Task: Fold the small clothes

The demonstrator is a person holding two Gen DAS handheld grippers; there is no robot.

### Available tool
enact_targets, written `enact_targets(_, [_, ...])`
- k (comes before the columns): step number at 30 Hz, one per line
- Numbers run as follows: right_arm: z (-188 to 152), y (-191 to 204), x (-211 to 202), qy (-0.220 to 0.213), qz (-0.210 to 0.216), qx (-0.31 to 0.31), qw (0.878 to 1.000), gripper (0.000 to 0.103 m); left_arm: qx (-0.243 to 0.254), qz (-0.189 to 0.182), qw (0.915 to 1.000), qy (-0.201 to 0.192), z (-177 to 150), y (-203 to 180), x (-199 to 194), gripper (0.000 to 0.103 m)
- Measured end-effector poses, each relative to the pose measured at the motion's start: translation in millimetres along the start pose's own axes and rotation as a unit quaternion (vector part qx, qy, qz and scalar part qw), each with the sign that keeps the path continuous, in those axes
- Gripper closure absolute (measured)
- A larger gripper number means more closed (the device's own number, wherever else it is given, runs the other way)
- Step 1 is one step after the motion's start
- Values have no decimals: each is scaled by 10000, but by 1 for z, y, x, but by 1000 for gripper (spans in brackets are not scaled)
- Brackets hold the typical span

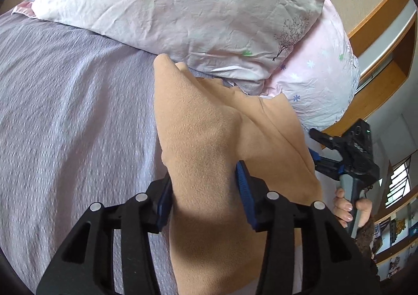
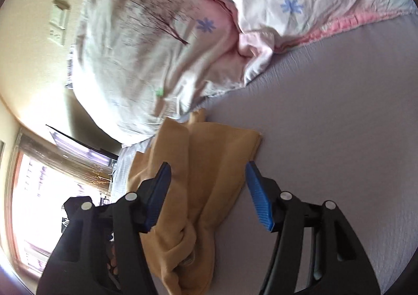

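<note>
A tan fleece garment [image 1: 209,138] lies partly folded on the lavender bed sheet [image 1: 65,112], its far end near the pillows. My left gripper [image 1: 205,177] is open, its blue pads on either side of a raised fold of the garment. My right gripper [image 2: 207,172] is open above the same garment [image 2: 203,164], which lies rumpled between and below its fingers. The right gripper also shows in the left wrist view [image 1: 317,146] at the garment's right edge, held by a hand.
Two pale floral pillows [image 1: 183,7] lie at the head of the bed, and show in the right wrist view [image 2: 146,47]. A wooden bed frame [image 1: 378,7] and shelves are at the right. A bright window [image 2: 39,190] is at the left.
</note>
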State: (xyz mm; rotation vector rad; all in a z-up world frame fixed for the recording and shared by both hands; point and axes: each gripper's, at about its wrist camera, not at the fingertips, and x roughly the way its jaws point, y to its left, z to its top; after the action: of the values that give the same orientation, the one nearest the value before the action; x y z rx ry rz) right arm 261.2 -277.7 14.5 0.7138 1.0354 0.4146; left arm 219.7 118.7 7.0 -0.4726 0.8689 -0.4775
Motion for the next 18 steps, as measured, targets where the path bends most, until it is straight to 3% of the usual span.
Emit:
enact_targets(2, [4, -16, 12, 180, -76, 297, 9994, 41, -12, -13, 10000, -6, 0, 2, -4, 54])
enact_targets(4, [6, -20, 22, 180, -118, 345, 9992, 52, -26, -30, 10000, -7, -1, 3, -5, 54])
enact_targets(5, [8, -21, 25, 239, -99, 276, 9993, 62, -36, -40, 10000, -9, -1, 4, -5, 53])
enact_targets(6, [8, -19, 31, 372, 20, 213, 9991, 94, -52, -44, 10000, -10, -1, 4, -4, 52])
enact_targets(7, [7, -16, 37, 465, 139, 158, 9987, 101, -66, -49, 10000, -10, -1, 5, -4, 50])
enact_targets(10, [2, 10, 41, 456, 581, -269, 9969, 101, -155, -107, 9998, -9, -1, 8, -3, 49])
enact_targets(14, [0, 26, 42, 539, 1215, -392, 9903, 101, -184, -76, 9998, -31, -2, 9, -3, 49])
enact_targets(18, [2, -5, 70, 901, 856, 69, 9922, 100, -105, -46, 9999, -72, -2, 6, -4, 49])
